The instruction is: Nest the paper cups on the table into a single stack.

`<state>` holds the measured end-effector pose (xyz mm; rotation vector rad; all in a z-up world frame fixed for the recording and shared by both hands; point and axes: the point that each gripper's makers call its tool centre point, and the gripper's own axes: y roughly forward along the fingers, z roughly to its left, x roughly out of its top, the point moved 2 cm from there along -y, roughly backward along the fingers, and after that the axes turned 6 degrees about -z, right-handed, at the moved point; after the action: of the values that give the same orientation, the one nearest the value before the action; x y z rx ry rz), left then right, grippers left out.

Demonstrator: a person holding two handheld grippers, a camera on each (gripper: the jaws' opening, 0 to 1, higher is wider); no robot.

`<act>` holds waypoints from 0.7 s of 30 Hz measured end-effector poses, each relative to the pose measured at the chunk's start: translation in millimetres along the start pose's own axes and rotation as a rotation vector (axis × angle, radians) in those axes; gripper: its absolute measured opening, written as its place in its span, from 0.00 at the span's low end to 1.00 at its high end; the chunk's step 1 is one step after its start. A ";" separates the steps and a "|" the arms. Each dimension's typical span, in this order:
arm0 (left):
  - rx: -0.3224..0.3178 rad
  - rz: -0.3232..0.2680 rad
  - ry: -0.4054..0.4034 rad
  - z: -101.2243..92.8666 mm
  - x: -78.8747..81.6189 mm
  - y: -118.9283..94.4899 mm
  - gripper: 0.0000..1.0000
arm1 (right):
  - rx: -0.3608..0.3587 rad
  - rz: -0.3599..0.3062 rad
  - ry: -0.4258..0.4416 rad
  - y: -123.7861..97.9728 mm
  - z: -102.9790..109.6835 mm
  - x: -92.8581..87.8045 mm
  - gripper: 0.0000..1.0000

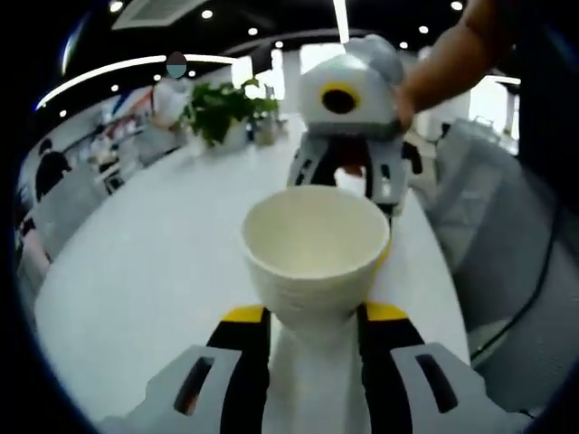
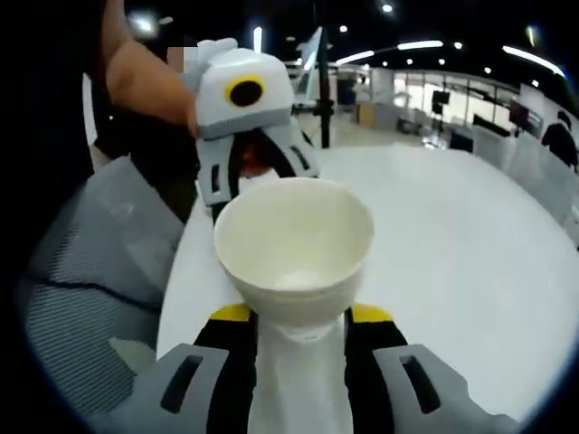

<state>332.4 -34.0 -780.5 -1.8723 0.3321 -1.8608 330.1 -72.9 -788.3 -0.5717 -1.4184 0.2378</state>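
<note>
Over the white desk, each tool holds a paper cup of its own, and the two face each other across it. In the left gripper view, the left tool is clamped on the lower wall of a cream cup, mouth tipped up toward the camera; its yellow-tipped jaws press the cup's narrow foot from both sides. Beyond this cup, touching or just behind its far rim, stands the right tool, held by a person's hand. In the right gripper view, the right tool is likewise closed on the base of a second cup, and the left tool shows just past that cup's rim.

Gripping low likely keeps each rim and upper wall free, so one cup can slide into the other without a jaw in the way. Both mouths appear to face the opposite tool, so I judge one cup must be turned to point base-first before nesting. A potted plant stands on the desk well beyond the left tool's cup.
</note>
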 end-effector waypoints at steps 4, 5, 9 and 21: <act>0.008 0.000 0.001 12.9 6.2 -1.1 0.36 | -0.011 -0.001 -0.018 -2.0 -11.1 7.8 0.34; 0.010 0.000 0.002 16.4 7.6 -0.9 0.36 | -0.015 -0.003 -0.020 -2.5 -14.1 9.5 0.33; 0.005 0.012 0.002 28.2 14.8 0.4 0.36 | -0.016 -0.004 -0.016 -5.2 -28.0 14.9 0.33; 0.014 0.021 0.024 65.1 19.3 13.4 0.36 | -0.035 -0.004 -0.019 -4.0 -65.3 16.4 0.33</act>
<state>399.6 -44.4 -767.9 -1.8315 0.3447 -1.8680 395.4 -83.5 -775.2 -0.5966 -1.4437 0.2166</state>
